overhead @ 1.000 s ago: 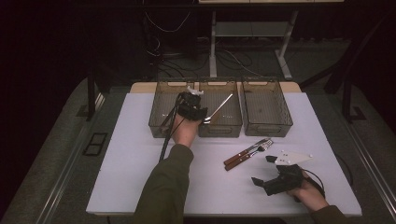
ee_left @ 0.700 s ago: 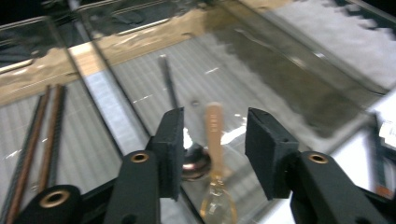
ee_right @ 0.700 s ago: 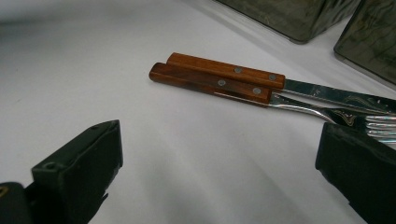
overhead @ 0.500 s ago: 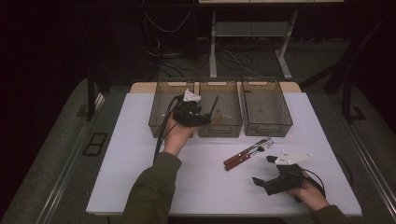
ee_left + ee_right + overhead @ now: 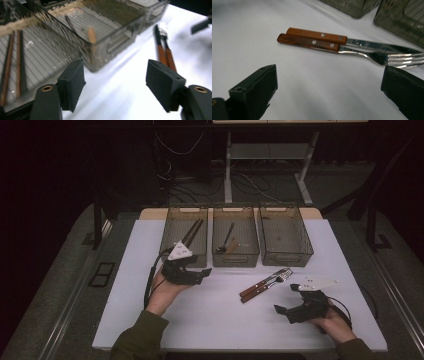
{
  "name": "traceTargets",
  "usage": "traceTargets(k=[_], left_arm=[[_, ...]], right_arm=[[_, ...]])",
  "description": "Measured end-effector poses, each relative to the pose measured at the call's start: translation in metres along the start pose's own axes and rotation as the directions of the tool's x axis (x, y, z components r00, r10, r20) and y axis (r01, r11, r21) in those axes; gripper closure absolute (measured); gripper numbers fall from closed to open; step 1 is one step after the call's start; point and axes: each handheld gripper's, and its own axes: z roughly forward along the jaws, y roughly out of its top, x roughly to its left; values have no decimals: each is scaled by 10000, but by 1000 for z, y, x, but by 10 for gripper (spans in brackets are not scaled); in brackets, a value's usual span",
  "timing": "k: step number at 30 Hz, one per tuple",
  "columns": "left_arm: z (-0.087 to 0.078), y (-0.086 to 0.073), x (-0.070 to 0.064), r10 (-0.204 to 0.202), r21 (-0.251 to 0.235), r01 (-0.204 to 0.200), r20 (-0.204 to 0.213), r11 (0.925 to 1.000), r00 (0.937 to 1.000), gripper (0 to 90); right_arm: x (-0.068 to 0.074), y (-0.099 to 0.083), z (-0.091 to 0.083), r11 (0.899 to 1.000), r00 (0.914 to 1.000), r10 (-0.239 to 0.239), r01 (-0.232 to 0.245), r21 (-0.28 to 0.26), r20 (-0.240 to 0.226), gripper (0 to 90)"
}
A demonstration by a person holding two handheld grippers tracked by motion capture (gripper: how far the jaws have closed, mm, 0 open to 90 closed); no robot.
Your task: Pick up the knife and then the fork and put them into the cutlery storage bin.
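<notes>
Along the desk's far edge we see three bins: chopsticks point(image 5: 192, 232) in the left point(image 5: 187, 214), a spoon point(image 5: 226, 239) in the middle point(image 5: 235, 213), the right point(image 5: 285, 215) bare. Both our grippers, left point(image 5: 204, 274) and right point(image 5: 281, 312), gape empty; fork point(image 5: 270, 280) and knife point(image 5: 352, 41) lie between them.

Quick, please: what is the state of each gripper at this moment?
Left gripper: open, holding nothing, beside the bins.
Right gripper: open, holding nothing, facing the fork and knife.

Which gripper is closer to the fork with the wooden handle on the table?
Right. The right gripper sits just below the fork, open and facing it. The left gripper is farther off, across the table near the left bin.
</notes>
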Motion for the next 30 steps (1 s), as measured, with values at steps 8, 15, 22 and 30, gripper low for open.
traceTargets(k=[8,15,22,30], left_arm=[[-22,-37,-1,50,48,-51,260,10000,9997,155],[-36,-63,-3,173,61,-175,363,9998,9992,55],[-39,-75,-9,32,201,-43,520,9998,9986,0],[-36,-77,-10,292,144,-301,630,9994,9976,0]], right_arm=[[-1,14,-1,9993,9994,-340,341,-119,49,9],[-19,32,4,9976,9994,-230,246,653,-261,294],[-36,48,18,9966,9996,-240,251,788,-150,586],[-48,66,45,9917,9986,-488,510,1184,-213,893]])
